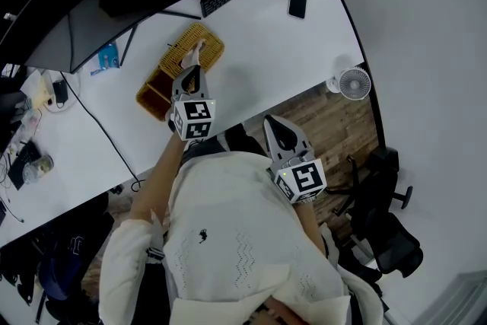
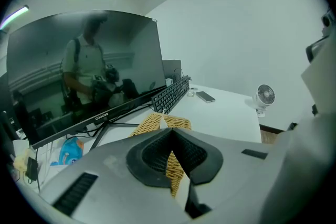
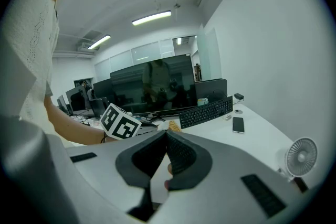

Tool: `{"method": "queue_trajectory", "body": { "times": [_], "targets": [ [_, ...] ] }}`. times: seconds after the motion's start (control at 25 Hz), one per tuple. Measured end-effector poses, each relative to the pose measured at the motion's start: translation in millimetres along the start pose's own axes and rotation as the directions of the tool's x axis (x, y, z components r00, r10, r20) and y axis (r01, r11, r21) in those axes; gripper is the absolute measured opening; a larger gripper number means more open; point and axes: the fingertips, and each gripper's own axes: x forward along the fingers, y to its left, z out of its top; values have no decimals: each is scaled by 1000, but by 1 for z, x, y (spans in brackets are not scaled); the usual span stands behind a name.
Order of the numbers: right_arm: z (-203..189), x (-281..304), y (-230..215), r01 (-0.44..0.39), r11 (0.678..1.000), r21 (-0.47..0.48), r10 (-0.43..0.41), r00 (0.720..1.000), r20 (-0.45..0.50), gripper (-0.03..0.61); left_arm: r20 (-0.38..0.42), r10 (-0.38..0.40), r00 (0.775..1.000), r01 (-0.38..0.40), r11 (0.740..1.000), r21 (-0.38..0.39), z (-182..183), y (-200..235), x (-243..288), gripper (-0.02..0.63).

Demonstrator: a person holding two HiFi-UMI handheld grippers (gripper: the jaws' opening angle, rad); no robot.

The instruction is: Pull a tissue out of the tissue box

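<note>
The left hand-held gripper [image 1: 192, 72] is closed, its tips apparently pinching the tissue [image 1: 197, 51] that rises from the woven tissue box [image 1: 209, 42] at the middle of the desk [image 1: 259, 49]. The tissue is not yet free, so the pull itself remains. The right hand-held gripper [image 1: 280, 135] is closed and empty, near the person's body.

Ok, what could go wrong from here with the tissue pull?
1. The left gripper is shut right at the tissue, only its tip showing past; the hold may be thin or missing, so it could slip.
2. The right gripper hangs near the body, so the woven box is unheld and may lift.
</note>
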Motion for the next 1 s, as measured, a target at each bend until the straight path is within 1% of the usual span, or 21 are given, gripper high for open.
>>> {"method": "queue_trajectory", "body": {
  "times": [0.52,1.0],
  "targets": [
    [-2,-2,8,-36,999,-16,36,999,4,2,17,16,1000,-16,1000,-9,-1,-3,-14,14],
    [-6,-9,10,-45,999,-15,45,999,5,2,28,29,999,-28,999,-14,-3,-5,-25,13]
  ]
}}
